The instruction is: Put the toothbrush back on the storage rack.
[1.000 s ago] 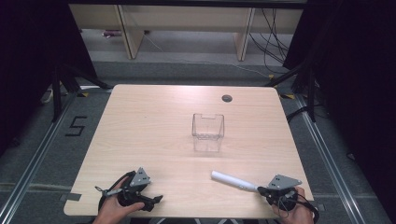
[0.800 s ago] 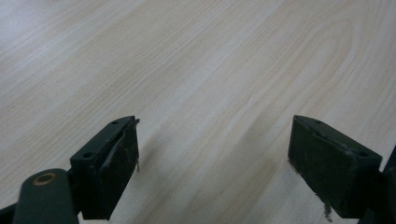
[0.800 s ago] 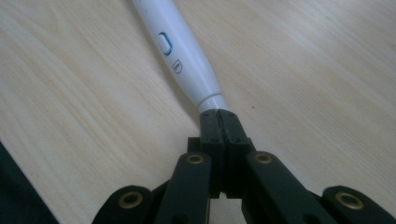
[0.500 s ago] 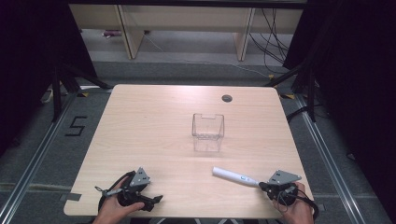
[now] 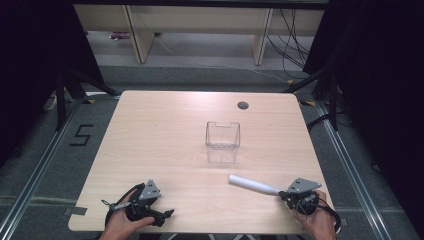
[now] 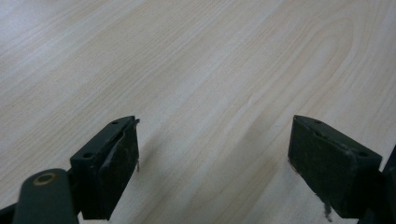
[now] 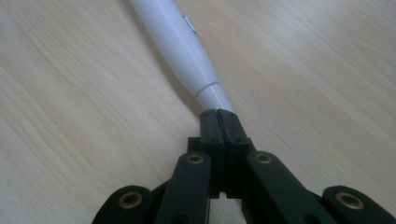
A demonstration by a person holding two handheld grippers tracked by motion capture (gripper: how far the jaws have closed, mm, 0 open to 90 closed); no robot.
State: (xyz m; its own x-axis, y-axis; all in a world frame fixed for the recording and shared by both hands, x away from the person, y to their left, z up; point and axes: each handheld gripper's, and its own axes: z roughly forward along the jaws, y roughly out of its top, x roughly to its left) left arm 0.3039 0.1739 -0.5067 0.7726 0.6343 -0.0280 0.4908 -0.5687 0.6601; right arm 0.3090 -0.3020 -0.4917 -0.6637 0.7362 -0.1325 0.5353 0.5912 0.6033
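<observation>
Down at the desk's near right corner, the right hand-held gripper has its jaws pressed together on the thin end of a white pen-shaped tool, pinching just past the narrow collar, as the right gripper view makes plain. From there the tool slants away across the near edge toward the middle of the desk, its thick end free and low over the wood. It looks light, stiff and smooth plastic, so I would judge it apt to swivel or slip in a grip this close to the tip; a hold farther up the wider barrel would steady it better. Beyond it, near the desk's centre, stands a clear plastic box, open at the top. The left hand-held gripper rests at the near left corner, jaws spread wide over bare wood, holding nothing.
</observation>
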